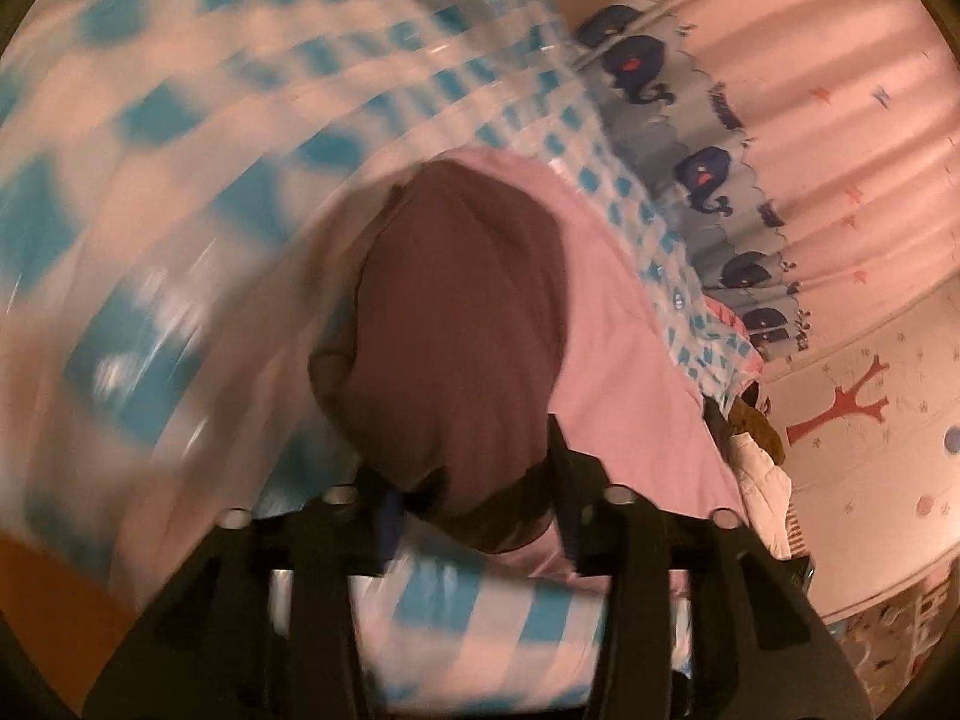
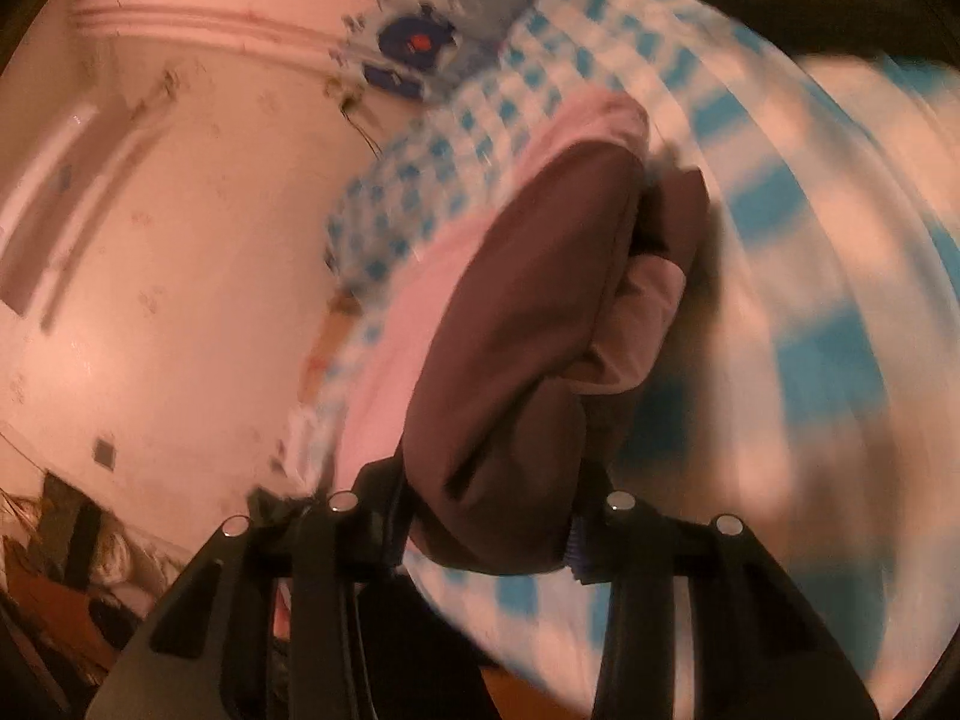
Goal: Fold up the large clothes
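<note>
Brown garment (image 1: 456,324) clamped by both left gripper (image 1: 474,504) and right gripper (image 2: 486,510), stretching straight ahead over checked sheet (image 1: 150,180).

Blue-and-white checked bed cover (image 1: 150,192), pink cloth (image 1: 630,372) directly on it.

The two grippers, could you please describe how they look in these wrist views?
Both the left gripper and the right gripper are matte black, with angular linkage arms fanning out from the bottom edge. Each shows four round silver pins across its top bar. Blue-purple fingers show at the tips. No cables, labels or sleeves are visible.
</note>
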